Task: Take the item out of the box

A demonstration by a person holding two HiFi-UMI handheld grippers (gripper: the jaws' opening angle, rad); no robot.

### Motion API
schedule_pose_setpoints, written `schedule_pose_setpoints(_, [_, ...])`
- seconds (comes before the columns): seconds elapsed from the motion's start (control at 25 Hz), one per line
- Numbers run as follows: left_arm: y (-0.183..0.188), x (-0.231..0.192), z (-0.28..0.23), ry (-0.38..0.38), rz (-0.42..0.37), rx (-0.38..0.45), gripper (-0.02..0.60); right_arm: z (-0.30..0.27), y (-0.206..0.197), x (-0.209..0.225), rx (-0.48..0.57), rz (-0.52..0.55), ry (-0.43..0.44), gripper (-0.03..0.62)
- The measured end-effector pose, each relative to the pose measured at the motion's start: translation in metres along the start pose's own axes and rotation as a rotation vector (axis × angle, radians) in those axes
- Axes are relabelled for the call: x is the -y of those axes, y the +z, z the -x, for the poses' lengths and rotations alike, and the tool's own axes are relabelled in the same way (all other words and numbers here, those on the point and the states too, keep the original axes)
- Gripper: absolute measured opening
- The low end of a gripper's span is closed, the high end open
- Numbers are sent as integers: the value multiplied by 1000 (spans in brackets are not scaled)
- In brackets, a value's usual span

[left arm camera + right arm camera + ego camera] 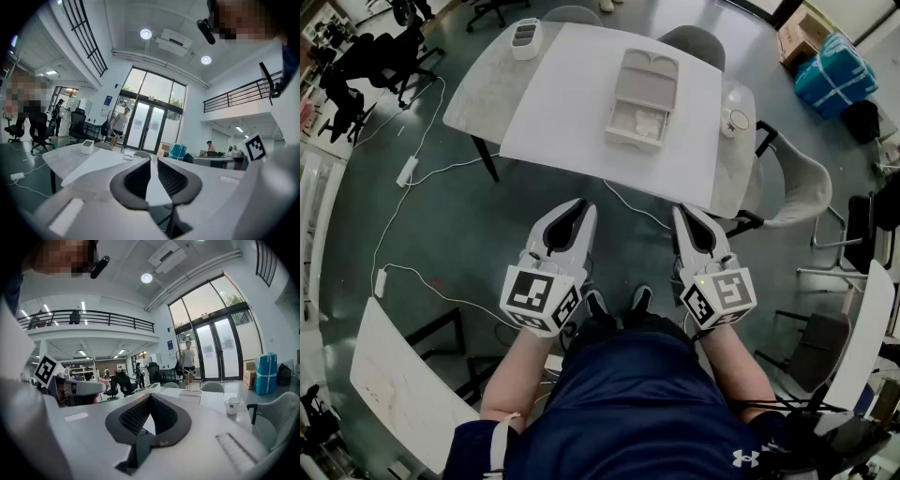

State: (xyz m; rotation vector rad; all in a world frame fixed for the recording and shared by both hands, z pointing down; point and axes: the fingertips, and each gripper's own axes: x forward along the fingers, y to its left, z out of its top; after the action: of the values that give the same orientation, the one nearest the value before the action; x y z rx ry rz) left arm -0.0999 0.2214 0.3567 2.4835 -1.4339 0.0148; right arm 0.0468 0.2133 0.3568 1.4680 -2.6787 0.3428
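Both grippers are held low at the waist, well apart from the white rectangular surface [572, 103], so nothing is gripped: the left gripper [579, 206] is kept with jaws narrowly apart, the right gripper [685, 215] with jaws together. The crumpled white item [637, 120] is seen inside the open beige box [647, 75], mid-surface; the approach is blocked by nothing, a white mug [737, 120] being set aside

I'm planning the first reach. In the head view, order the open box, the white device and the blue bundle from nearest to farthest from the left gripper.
From the left gripper:
1. open box, middle of the table, ahead and slightly right.
2. white device, far left corner of the table.
3. blue bundle, beyond the table, far right.
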Motion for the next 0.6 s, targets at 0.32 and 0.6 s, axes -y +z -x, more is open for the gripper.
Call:
schedule_pose_setpoints(0.32, [3,55,-3,6,-39,-15,51,41,10,16,48,-48,30,2])
schedule_pose_setpoints(0.6, [11,84,-12,56,-93,-13,51,58,30,33,122,-52,86,2])
